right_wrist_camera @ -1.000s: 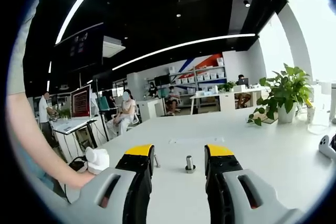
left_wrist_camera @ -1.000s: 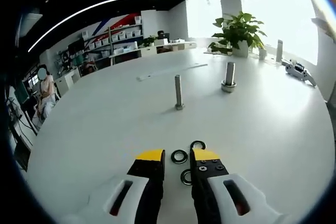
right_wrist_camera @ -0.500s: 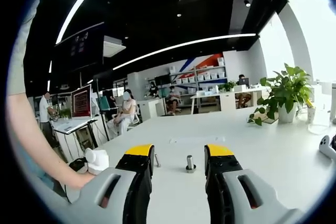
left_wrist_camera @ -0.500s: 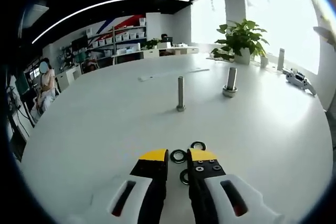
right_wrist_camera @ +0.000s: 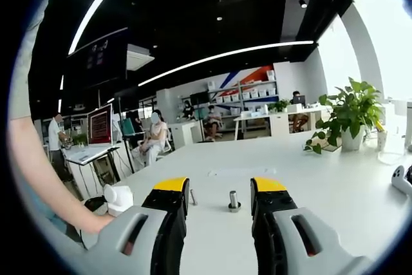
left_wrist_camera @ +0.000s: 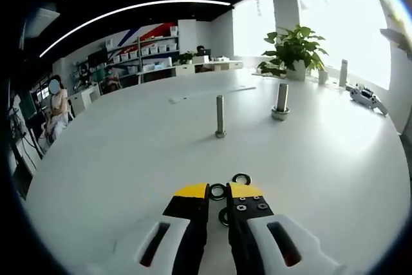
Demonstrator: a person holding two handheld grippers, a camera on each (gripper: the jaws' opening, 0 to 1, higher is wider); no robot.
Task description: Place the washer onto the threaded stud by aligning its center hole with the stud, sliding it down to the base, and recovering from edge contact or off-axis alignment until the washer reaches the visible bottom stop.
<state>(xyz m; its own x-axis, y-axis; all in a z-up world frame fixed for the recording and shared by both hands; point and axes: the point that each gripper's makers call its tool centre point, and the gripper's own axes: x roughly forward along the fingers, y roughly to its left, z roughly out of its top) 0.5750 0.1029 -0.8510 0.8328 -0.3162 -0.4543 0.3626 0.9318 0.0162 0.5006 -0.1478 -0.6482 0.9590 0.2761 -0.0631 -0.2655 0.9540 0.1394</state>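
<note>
Currently the left gripper (left_wrist_camera: 218, 190) is low over the white table (left_wrist_camera: 129, 159), its yellow-tipped jaws drawn nearly together around a black washer (left_wrist_camera: 217, 190); whether they actually pinch it cannot be told. Two more washers lie just beside that one: one (left_wrist_camera: 241, 178) on the far side, one (left_wrist_camera: 223, 216) nearer, partly hidden between the jaws. Beyond the washers stands the slim threaded stud (left_wrist_camera: 219, 116), upright, well apart from them. A thicker stud with a collar (left_wrist_camera: 280, 101) stands beside it, toward the potted plant (left_wrist_camera: 293, 43).

The right gripper (right_wrist_camera: 219, 188) is held above the table with jaws wide apart, holding nothing; the thicker stud (right_wrist_camera: 233, 201) shows between them.
</note>
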